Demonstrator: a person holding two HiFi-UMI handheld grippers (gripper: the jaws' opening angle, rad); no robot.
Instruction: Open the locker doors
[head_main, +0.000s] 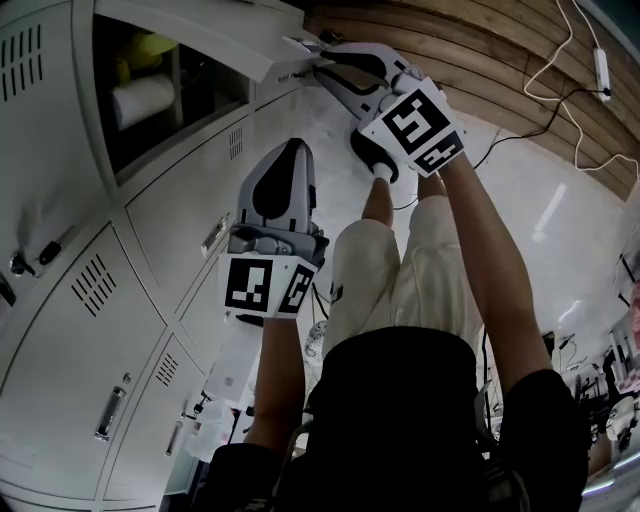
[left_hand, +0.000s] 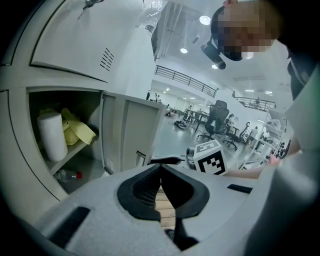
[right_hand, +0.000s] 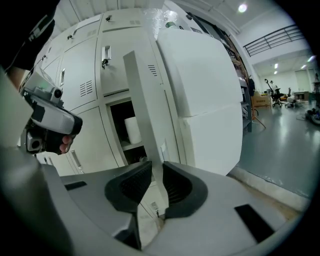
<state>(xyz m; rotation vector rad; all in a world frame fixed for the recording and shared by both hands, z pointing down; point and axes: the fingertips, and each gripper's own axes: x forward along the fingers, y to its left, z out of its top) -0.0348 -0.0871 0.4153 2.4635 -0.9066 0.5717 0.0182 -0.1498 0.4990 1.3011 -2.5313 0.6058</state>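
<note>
Opening so far: one locker door (right_hand: 145, 115) stands swung out from its compartment (head_main: 140, 135), where a paper roll (left_hand: 51, 135) and a yellow cloth (left_hand: 75, 127) show inside. I judge this door close to done.
Left to do: the closed doors (head_main: 75, 330) below and beside the open compartment all sit flush in the locker frame, so most of the task looks to lie ahead.
Right tool: the right tool (right_hand: 156, 167) is set narrow, its pads pressing on both faces of the open door's free edge. It is holding the door.
Door relative to right tool: the panel stands edge-on between the jaws and runs up and away from them, with its hinge side at the locker and the open compartment just left of it.
Left tool: the left tool (left_hand: 160, 167) has its jaw tips together with nothing between them. It points at the closed door under the open compartment, near that door's handle (head_main: 213, 237) but apart from it.
</note>
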